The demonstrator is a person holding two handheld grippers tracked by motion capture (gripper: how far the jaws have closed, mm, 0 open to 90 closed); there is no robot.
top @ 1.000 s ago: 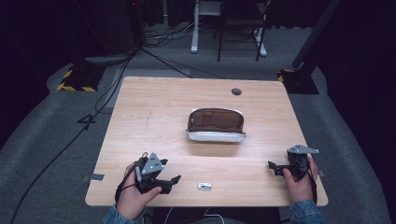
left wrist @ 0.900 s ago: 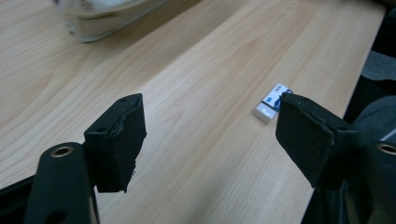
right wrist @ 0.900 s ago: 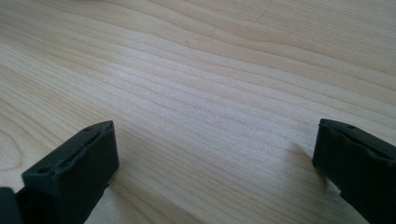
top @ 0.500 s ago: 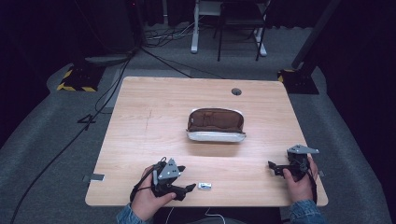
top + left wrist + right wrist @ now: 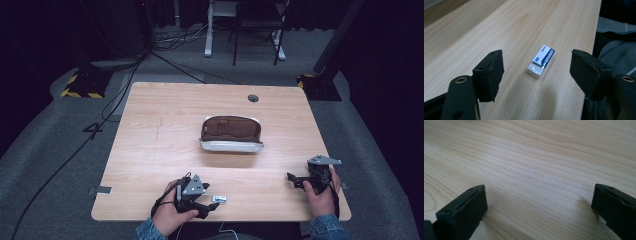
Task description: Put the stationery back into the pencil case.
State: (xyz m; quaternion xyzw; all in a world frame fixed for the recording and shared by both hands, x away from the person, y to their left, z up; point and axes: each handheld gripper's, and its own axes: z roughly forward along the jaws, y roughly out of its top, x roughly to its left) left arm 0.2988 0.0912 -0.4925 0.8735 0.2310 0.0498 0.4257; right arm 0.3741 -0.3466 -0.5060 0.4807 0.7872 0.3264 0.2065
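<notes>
A small white eraser [image 5: 219, 199] with a blue sleeve lies near the table's front edge. In the left gripper view the eraser [image 5: 541, 61] lies flat on the wood, just ahead of the two black jaws and in line with the gap between them. My left gripper [image 5: 206, 207] is open and low over the table, with its pads clear of the eraser. My right gripper [image 5: 296, 179] rests at the front right, open. In its own view my right gripper [image 5: 539, 195] has only bare wood between its jaws.
An open brown pencil case [image 5: 231, 133] with a pale outer shell lies at the middle of the wooden table [image 5: 160, 130]. A cable hole [image 5: 253, 98] sits near the far edge. Cables and stands are on the floor behind.
My left hand has moved right along the front edge and lower, ending close beside the eraser. The right hand and the pencil case have kept still.
</notes>
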